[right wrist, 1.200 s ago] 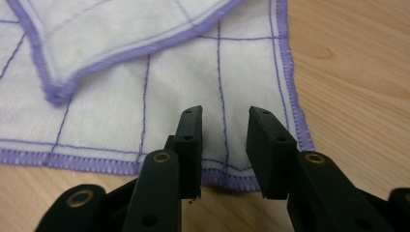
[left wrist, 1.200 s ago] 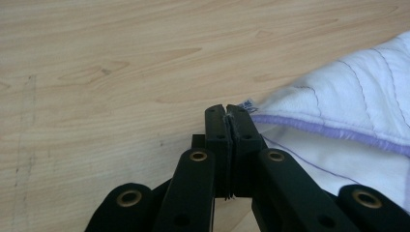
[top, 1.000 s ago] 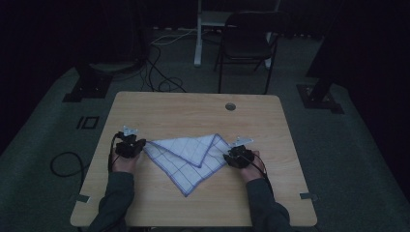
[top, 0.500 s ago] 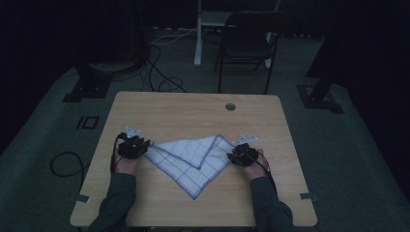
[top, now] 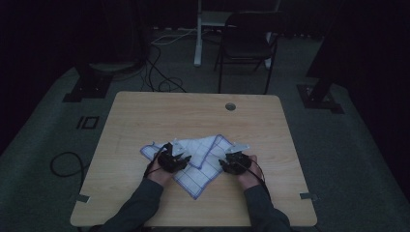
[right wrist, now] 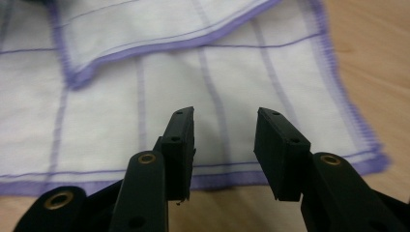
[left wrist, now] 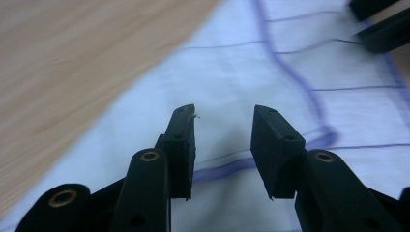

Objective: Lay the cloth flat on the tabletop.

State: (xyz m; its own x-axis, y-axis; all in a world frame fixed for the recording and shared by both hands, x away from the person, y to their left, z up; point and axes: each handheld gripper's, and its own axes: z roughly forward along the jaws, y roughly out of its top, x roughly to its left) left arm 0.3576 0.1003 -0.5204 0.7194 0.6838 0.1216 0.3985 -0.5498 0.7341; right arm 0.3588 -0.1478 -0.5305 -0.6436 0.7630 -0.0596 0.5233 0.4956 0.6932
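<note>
Two forearms in dark sleeves come in from the near edge of the bench (top: 145, 111), and each hand holds a gripper low over the white cloth with purple lines (top: 203, 162). The left gripper (top: 183, 158) sits over the left part of the cloth and points toward the right one. In the left gripper view its jaws stand apart with nothing between them, and the cloth (left wrist: 232, 72) lies flat just under them. The right gripper (top: 226, 164) sits at the right edge of the cloth. In the right gripper view its jaws are also apart and hold nothing, and the purple hem of the cloth (right wrist: 145, 63) runs under them.

The cloth lies in the near middle of the bench, with one flap folded over on top.

A second ago the left gripper was out past the left corner of the cloth. Now it is much nearer the middle, and that corner is folded in. The right hand has hardly shifted. The jaws of both grippers have just been opening, and the cloth is out of their grip.
</note>
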